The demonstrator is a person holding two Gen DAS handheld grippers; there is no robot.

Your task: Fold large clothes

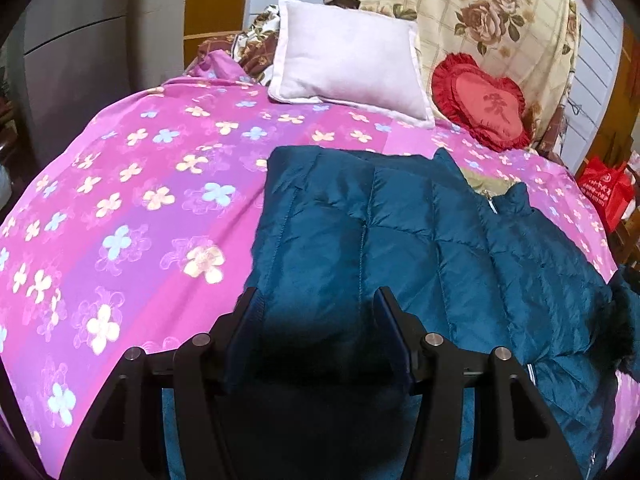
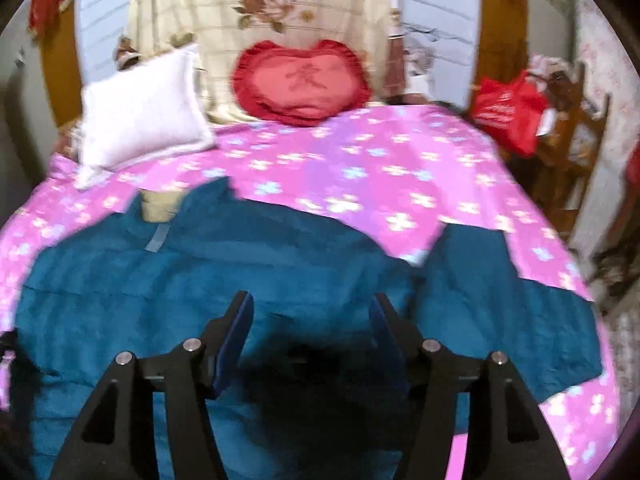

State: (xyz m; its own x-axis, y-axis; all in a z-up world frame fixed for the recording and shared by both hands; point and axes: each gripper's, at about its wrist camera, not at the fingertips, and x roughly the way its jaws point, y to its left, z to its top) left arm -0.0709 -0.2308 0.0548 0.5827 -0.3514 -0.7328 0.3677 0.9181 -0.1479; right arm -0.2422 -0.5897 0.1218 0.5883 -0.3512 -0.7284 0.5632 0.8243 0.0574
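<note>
While lying flat across the bed (image 1: pixel 132 216) near its foot edge, the teal down jacket (image 1: pixel 400 232) is awaiting a fold | left gripper (image 1: pixel 316 300) fingers hovering released above it | right gripper (image 2: pixel 314 304) fingers likewise spread, grasping nothing, seemingly for choosing grasp points.

Jacket (image 1: pixel 420 240) on bed (image 1: pixel 140 200); pillows (image 1: pixel 348 68) behind.

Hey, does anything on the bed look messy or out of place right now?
Only the jacket: the side under the left gripper is folded in, while its other sleeve sticks out across the sheet. Nothing looks damaged.
</note>
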